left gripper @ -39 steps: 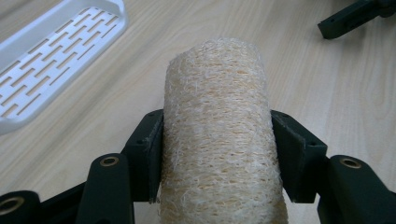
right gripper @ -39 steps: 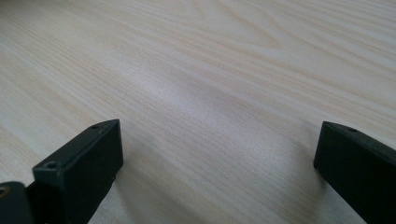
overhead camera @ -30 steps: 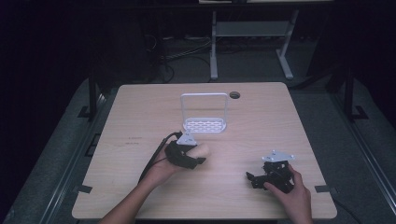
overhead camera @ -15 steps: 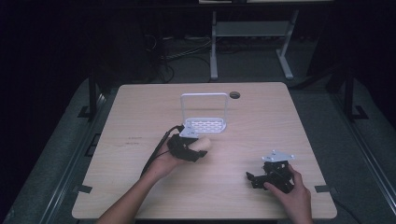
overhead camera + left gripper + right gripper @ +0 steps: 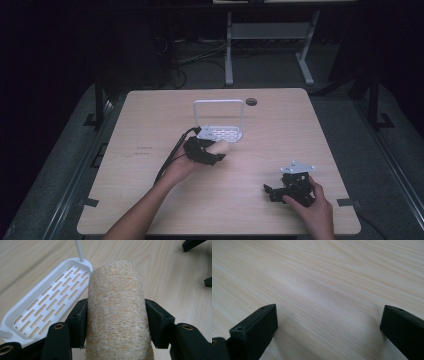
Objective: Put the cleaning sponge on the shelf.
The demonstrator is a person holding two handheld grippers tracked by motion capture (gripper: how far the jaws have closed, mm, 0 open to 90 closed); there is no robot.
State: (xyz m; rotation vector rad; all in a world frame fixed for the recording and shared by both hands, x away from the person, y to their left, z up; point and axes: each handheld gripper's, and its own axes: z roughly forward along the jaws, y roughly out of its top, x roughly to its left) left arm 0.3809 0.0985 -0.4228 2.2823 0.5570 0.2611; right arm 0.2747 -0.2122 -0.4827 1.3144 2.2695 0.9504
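Note:
My left gripper [image 5: 214, 152] is shut on a beige loofah sponge roll [image 5: 117, 307], which sits clamped between both black jaws. In the high view the loofah [image 5: 221, 147] hangs just in front of a white slotted rack [image 5: 220, 132] with an upright wire handle [image 5: 219, 102]. The rack's tray [image 5: 47, 305] lies close on the left in the left gripper view. My right gripper [image 5: 272, 192] rests low on the table at the front right, jaws wide apart with bare wood between them [image 5: 329, 322].
A light wooden table [image 5: 150, 125] carries everything. A round dark hole [image 5: 251, 101] sits near its far edge. Beyond the table stand a white metal frame [image 5: 270, 35] and cables on a dark floor.
The left hand has carried the loofah a little forward and right, closer to the white rack. The right gripper has stayed where it was.

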